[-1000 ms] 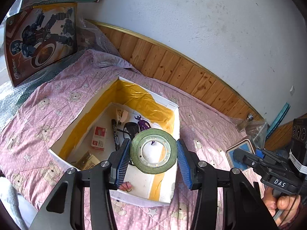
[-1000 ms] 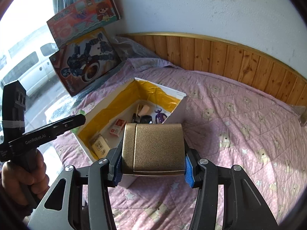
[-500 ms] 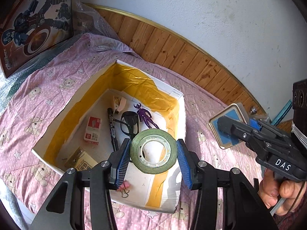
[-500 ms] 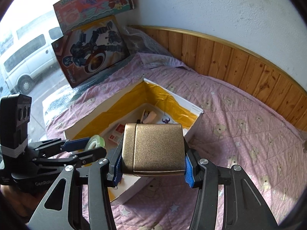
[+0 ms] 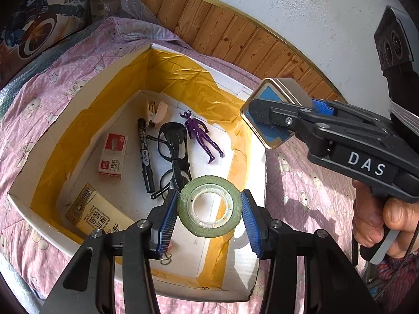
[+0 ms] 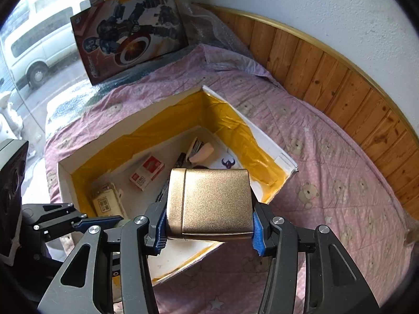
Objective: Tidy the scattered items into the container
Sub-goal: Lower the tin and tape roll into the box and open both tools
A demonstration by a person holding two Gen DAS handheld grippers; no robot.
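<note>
We are at the drop-off step with both loads in the air: our left gripper (image 5: 209, 206) is clamped on a green tape roll (image 5: 209, 206), held above the near end of the white box (image 5: 258, 162) with the yellow-taped inner walls, and our right gripper (image 6: 209, 226) is clamped on a gold tin (image 6: 210, 204) that hangs over the box's near right rim, as the left wrist view also shows (image 5: 277, 112). The box sits on the pink bear-print quilt (image 6: 327, 172) and already holds a staple box (image 5: 113, 155), a black marker (image 5: 145, 154), black glasses (image 5: 174, 157), a purple figure (image 5: 200, 136), a tan carton (image 5: 95, 216) and a small stapler (image 5: 155, 111) (a tiny ring-like thing under the left jaw is too small to name). Neither load touches the box yet. Next, we judge, each gripper should come lower inside the walls and part its jaws over bare floor; the roll would do best clear of the glasses, and the tin wants the open patch near the right wall. The two grippers are close, so one should release first to avoid a knock.
</note>
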